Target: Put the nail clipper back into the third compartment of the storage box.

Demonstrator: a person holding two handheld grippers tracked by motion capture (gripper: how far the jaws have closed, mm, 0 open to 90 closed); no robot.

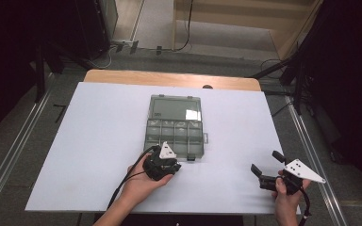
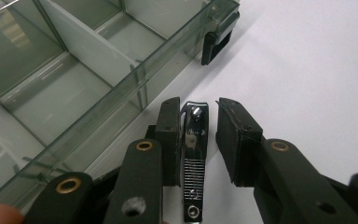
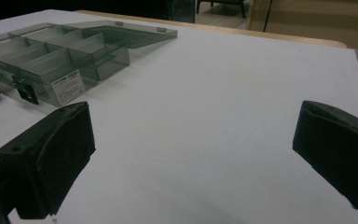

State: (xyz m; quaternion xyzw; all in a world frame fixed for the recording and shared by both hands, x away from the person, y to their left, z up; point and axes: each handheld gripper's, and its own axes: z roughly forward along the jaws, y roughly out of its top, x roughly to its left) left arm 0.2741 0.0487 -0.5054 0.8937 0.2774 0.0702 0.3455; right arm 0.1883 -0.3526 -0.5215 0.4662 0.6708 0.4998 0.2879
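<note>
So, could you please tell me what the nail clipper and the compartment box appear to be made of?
Nail clipper: polished, probably chromed metal, given its mirror-like reflections and ridged grip. Compartment box: smoke-tinted transparent plastic, seemingly; the white table shows through its glossy walls.

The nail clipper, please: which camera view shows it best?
The left gripper view: the nail clipper lies on the table between the left gripper fingers, its metal body and lever plain, beside the open box. In the high view the gripper covers it. I cannot make it out in the right gripper view.

Both claws (image 2: 193,133) (image 3: 193,158) apparently agape.
</note>
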